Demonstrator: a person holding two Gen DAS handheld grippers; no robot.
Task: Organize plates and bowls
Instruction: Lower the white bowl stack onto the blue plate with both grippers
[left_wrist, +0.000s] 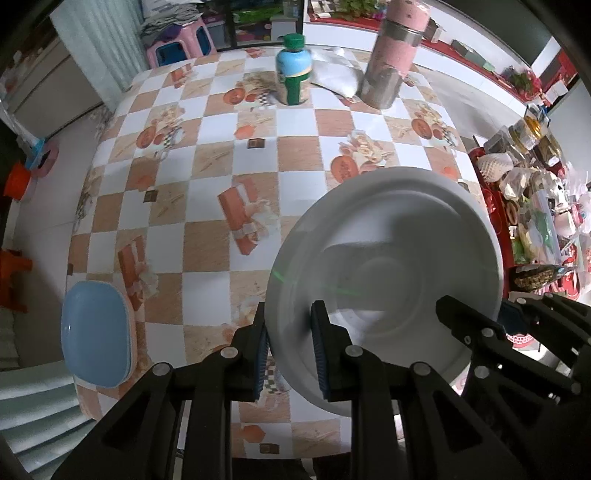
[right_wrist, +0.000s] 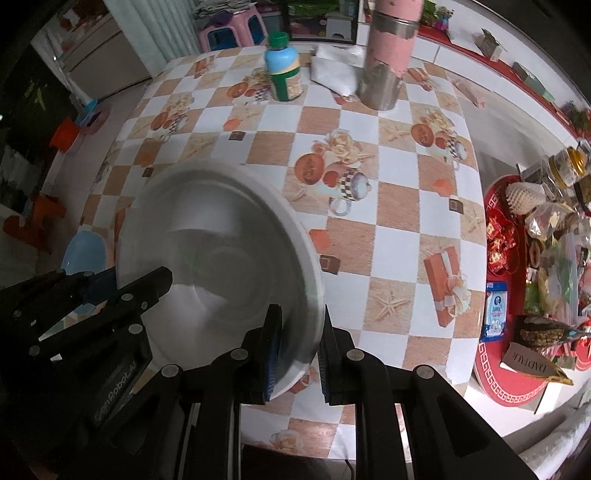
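Above the table's near edge (left_wrist: 295, 439), both grippers (left_wrist: 289, 354) (right_wrist: 300, 354) pinch the white bowl (left_wrist: 388, 258)

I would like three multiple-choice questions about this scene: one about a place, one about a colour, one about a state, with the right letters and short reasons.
1. Where does the blue dish lie?
A. at the table's left edge
B. beside the thermos
C. inside the white bowl

2. What colour is the bottle's cap?
A. red
B. green
C. white

3. How is the white bowl held?
A. by no gripper
B. by one gripper
C. by both grippers

Answers:
1 A: the blue dish sits at the left edge of the table.
2 B: the bottle has a green cap.
3 C: the left hand-held gripper and the right hand-held gripper each clamp the rim of the white bowl.
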